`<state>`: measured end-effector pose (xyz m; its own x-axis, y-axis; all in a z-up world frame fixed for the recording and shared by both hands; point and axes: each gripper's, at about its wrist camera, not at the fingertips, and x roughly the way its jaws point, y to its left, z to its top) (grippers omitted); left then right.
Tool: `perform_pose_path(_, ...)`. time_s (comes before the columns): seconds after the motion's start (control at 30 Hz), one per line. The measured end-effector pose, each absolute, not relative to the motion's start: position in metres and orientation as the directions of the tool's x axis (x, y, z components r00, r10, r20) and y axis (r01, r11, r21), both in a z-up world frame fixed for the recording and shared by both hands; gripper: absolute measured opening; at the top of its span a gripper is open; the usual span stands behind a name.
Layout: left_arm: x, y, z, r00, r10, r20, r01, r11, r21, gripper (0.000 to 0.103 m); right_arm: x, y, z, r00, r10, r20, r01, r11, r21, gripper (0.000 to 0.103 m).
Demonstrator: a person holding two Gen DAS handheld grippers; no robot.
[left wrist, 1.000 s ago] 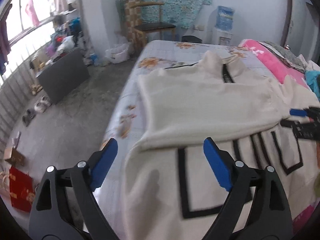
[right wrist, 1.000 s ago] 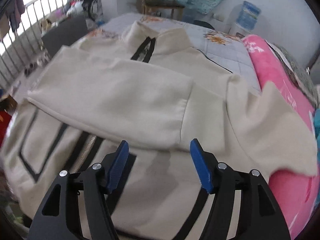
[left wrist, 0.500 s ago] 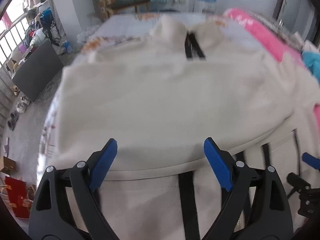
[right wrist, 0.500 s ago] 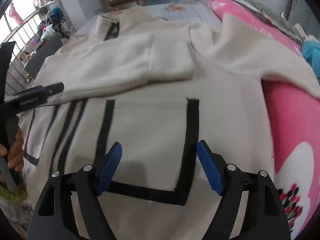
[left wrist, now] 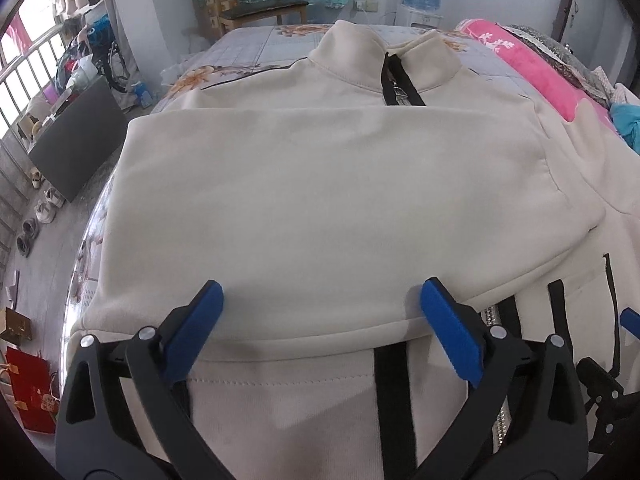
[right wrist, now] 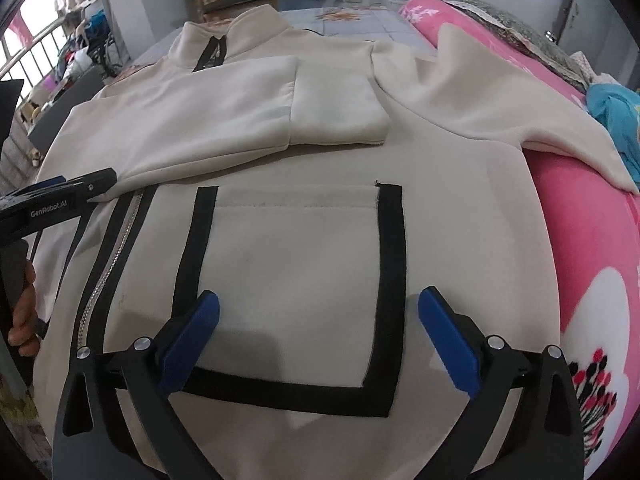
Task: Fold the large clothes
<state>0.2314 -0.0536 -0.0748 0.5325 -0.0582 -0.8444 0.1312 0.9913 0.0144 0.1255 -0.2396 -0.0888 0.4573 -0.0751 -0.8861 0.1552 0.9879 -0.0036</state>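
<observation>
Both jaws have just opened wide, empty: left hand-held gripper [left wrist: 320, 312] and right hand-held gripper [right wrist: 318, 320] now hover nearer over the cream zip-front fleece jacket [right wrist: 304, 248], ready to grip.

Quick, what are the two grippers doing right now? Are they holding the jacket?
Left gripper: open, just opened wider, holding nothing, over the cream jacket.
Right gripper: open, just opened wider, holding nothing.

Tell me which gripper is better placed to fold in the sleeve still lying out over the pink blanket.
Probably the right gripper. It is open over the black-trimmed pocket, on the same side as the unfolded sleeve. The left gripper, also open, sits over the already folded sleeve, farther away.
</observation>
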Motion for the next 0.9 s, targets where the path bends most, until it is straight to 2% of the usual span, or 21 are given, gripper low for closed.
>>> perform_pose_path(0.53,0.240,-0.052,-0.069,0.487,-0.074,-0.870,0.123,0.992,-0.016,0.096,0.128,-0.241,-0.089,0.451,-0.074,-0.889,0.156,0.988,-0.003,0.097)
perform_pose_path(0.9,0.233,-0.086,-0.037,0.550,-0.082,-0.831,0.159,0.987,0.007,0.096,0.127,-0.240,-0.089,0.463,-0.079,-0.883,0.157,0.988,-0.006,0.097)
